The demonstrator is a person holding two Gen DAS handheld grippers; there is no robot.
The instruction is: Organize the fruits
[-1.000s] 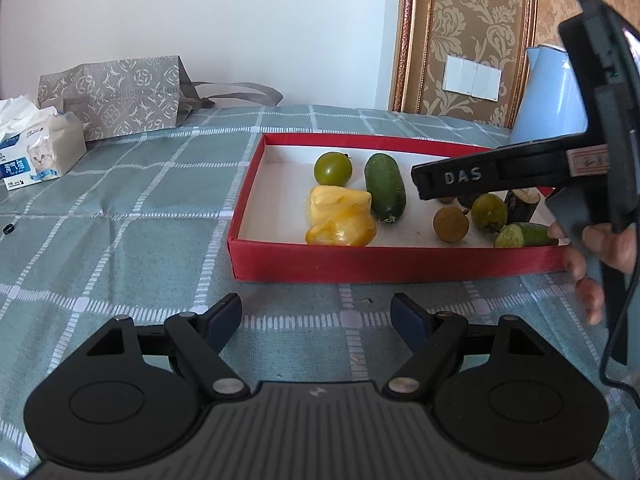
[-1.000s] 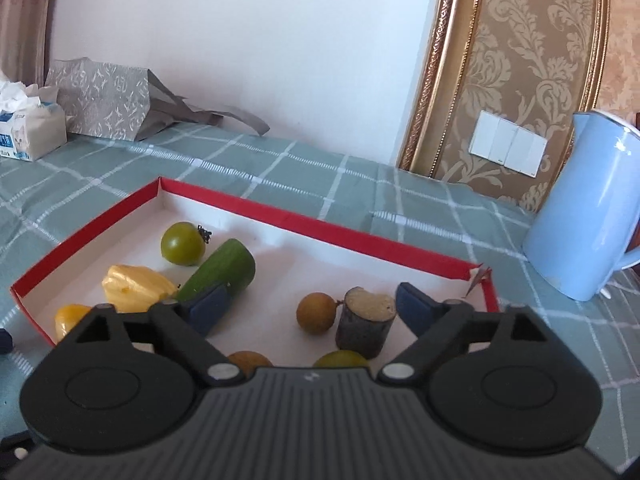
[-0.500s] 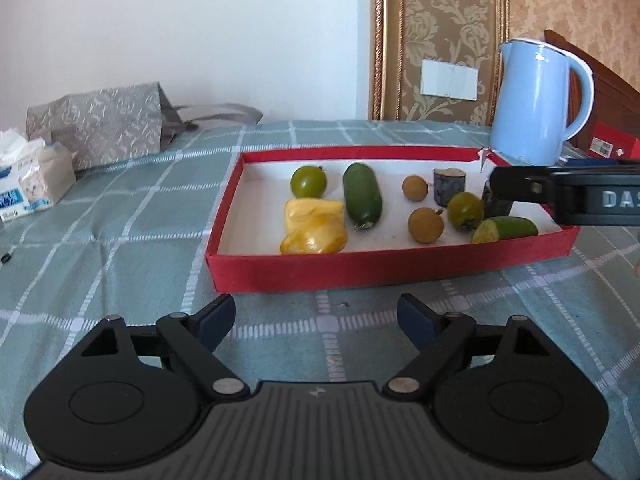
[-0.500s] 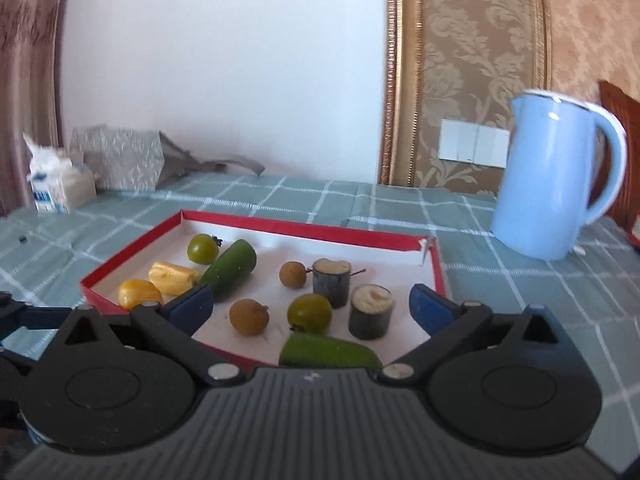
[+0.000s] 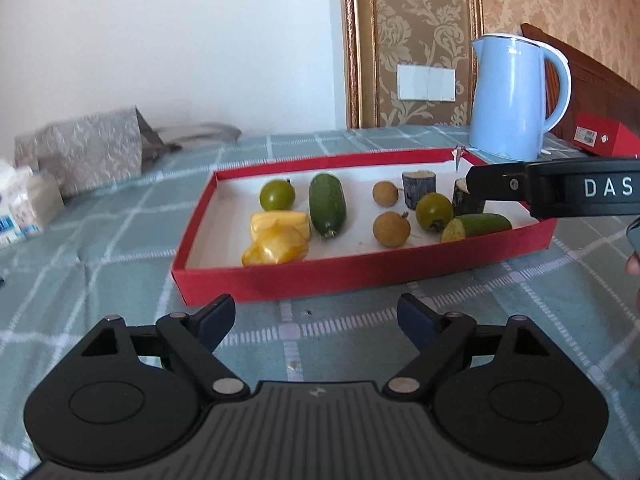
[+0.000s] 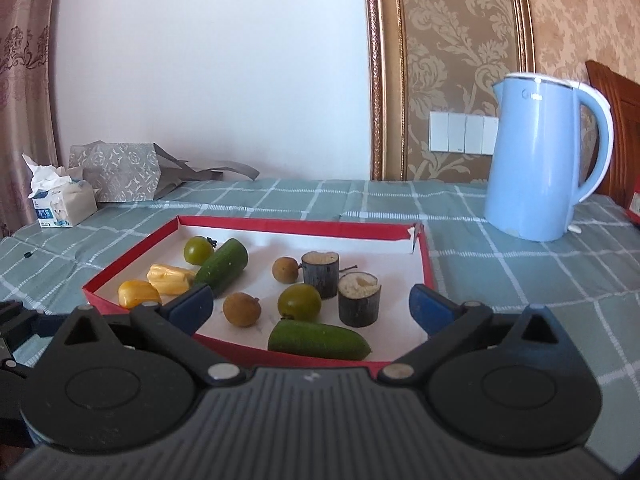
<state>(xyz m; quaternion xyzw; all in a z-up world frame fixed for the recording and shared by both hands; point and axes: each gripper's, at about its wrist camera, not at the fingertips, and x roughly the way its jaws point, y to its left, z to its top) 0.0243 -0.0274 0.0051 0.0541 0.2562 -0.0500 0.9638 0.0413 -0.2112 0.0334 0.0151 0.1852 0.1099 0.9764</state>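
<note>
A red tray on the checked cloth holds two green tomatoes, a whole cucumber, a cut cucumber, yellow fruit pieces, two brown longans and two dark cane stubs. My left gripper hovers open over the cloth in front of the tray's near wall, nothing between its fingers. My right gripper stands open at the tray's near right side, just above the cut cucumber, gripping nothing. One of its fingers crosses the left wrist view.
A light blue kettle stands behind the tray's right corner. A tissue pack and a grey patterned bag sit at the far left by the wall. A red box lies at the far right.
My right gripper has drawn back from over the tray to its near right side and its jaws have widened. The left gripper has opened a little and shifted sideways.
</note>
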